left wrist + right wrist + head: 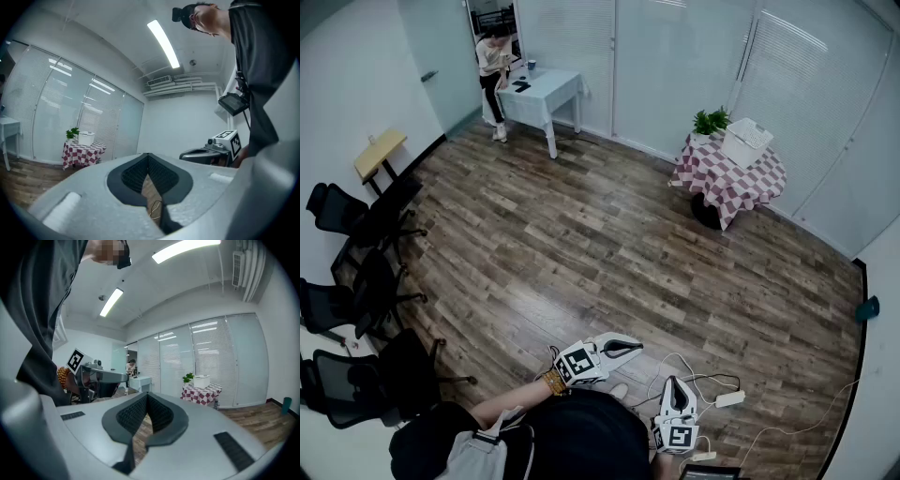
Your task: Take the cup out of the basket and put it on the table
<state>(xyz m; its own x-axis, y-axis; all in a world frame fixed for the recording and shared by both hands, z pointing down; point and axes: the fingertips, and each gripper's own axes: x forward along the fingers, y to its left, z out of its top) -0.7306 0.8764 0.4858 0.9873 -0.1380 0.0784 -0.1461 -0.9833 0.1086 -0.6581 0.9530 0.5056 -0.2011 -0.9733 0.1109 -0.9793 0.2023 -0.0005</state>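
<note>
1. I am looking along the left gripper: its two jaws are lying together with the tips touching. Nothing is sitting between them. Only a thin strip of wooden floor is showing through the slit lower down.
2. The right gripper is looking the same. Its jaws are resting together at the tips and are gripping nothing.
3. In the head view, both grippers are being held low, close to the person's body at the bottom edge of the picture. They are pointing roughly level, and each one is appearing at the side of the other's view.
4. The white basket is standing on the checkered table at the far side of the room, close to the wall of blinds. A green plant is standing just beside it on the same table.
5. The cup I am not managing to make out in any view. The basket is too small and too distant for me to see inside it.
6. A wide stretch of wooden floor is lying between the grippers and the basket, so they are well apart.
7. Some cables and a white power strip are lying on the floor near the right gripper.
8. At the far end a person is standing beside a white table, and black chairs are standing along the left wall.
</note>
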